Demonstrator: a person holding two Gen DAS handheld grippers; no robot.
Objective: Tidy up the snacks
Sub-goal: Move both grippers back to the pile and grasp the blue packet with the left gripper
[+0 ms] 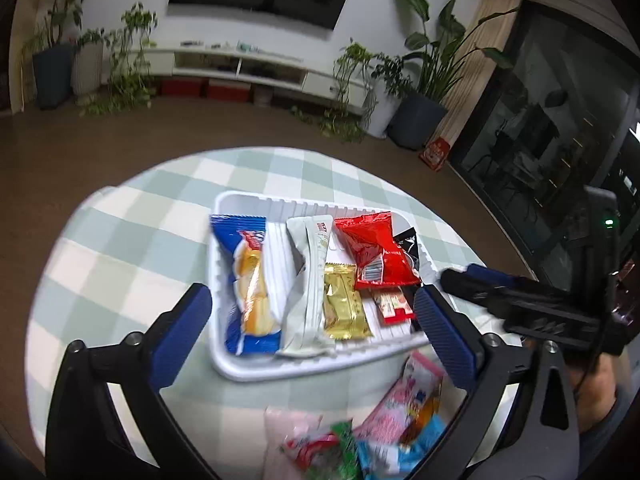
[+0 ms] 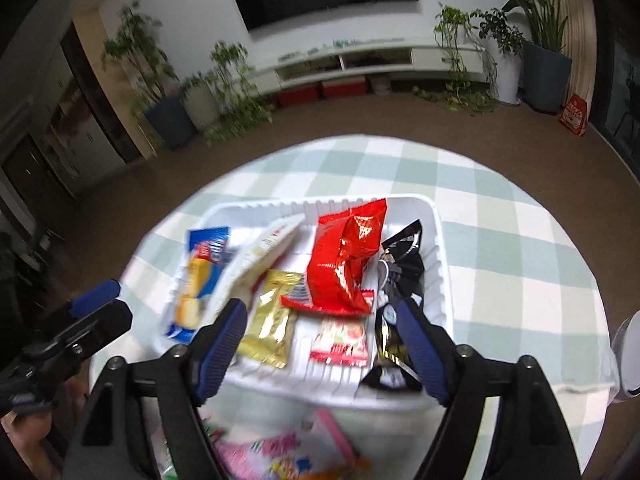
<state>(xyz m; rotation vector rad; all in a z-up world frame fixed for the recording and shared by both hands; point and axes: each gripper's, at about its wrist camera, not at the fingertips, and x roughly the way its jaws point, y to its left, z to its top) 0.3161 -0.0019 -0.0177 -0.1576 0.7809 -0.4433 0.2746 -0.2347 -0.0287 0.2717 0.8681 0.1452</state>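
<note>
A white ribbed tray [image 1: 224, 364] sits mid-frame on a round table with a pale green checked cloth [image 1: 100, 240], and it holds the sorted snacks side by side. From left to right in the left wrist view: a blue pack [image 1: 248, 284] showing yellow cakes, a long pale grey pack [image 1: 308, 284], a gold pack [image 1: 344, 304], a glossy red bag [image 1: 374, 252] lying over a small red-and-white pack [image 1: 394, 306], and a black pack [image 1: 408, 242] at the right wall. Loose pink, green and light-blue packs [image 1: 384, 428] lie blurred on the cloth at the bottom, outside the tray. The left gripper [image 1: 316, 324] hangs above the tray's near edge, jaws wide, nothing between them. The right gripper [image 2: 320, 348] is likewise spread wide and empty above the tray.
</note>
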